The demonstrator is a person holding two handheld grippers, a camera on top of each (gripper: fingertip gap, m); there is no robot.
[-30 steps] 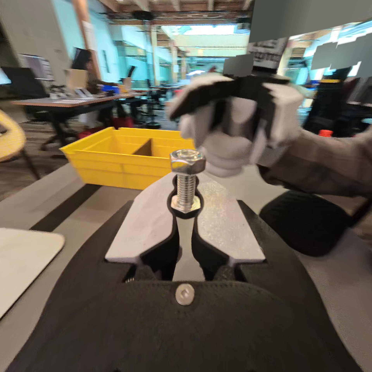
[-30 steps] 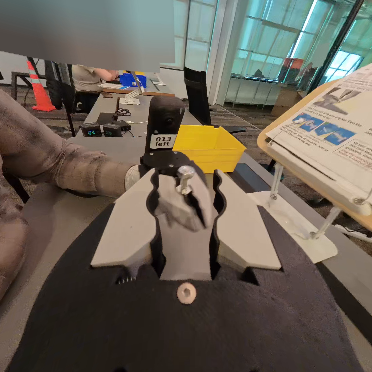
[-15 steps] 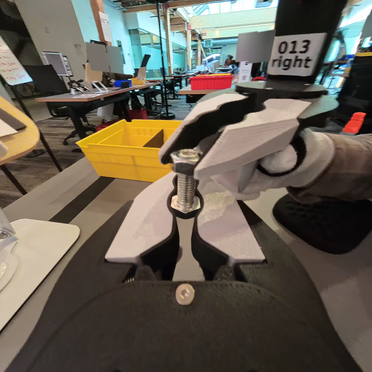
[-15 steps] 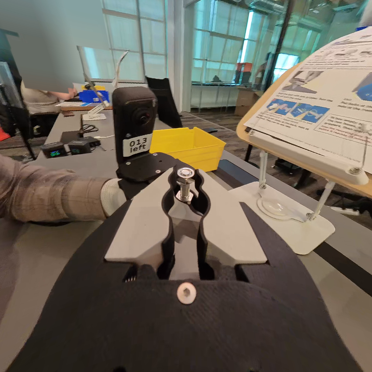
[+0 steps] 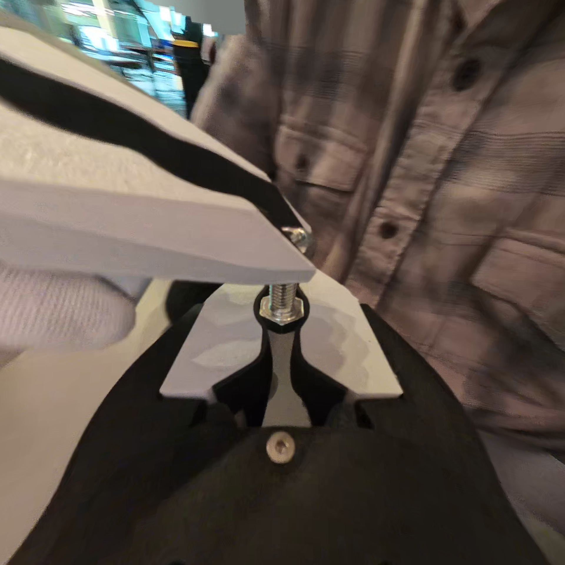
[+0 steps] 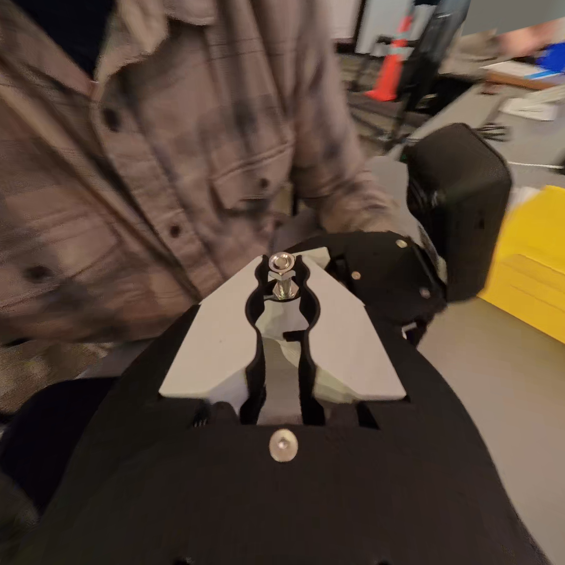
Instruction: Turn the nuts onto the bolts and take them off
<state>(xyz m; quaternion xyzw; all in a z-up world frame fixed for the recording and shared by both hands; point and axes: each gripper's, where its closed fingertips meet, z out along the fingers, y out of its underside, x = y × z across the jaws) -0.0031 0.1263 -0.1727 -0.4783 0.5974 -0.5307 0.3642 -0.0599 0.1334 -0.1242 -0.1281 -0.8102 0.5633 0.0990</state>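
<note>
A silver bolt point(image 5: 281, 292) stands upright with a hex nut point(image 5: 281, 310) low on its thread. My left gripper point(image 5: 281, 302) is shut on the nut. The right gripper's grey fingers point(image 5: 183, 238) reach in from the left over the top and clamp the bolt head point(image 5: 298, 237). In the right wrist view my right gripper point(image 6: 282, 263) is shut on the bolt head point(image 6: 281, 263), with the nut point(image 6: 282, 293) below it on the thread. The left gripper's black body point(image 6: 382, 269) lies under it to the right. Both views are motion-blurred.
A person's plaid shirt point(image 5: 428, 183) fills the background close behind the bolt and also shows in the right wrist view point(image 6: 153, 153). A yellow bin point(image 6: 535, 260) stands at the right on the grey table point(image 6: 474, 382). A black bag-like object point(image 6: 458, 198) and an orange cone point(image 6: 388, 76) lie beyond. Left tips to right tips: about 7 cm.
The right gripper closed on the bolt head, then swung round the bolt. Both views have turned from the room and yellow bin toward the person's shirt. The left gripper still holds the nut.
</note>
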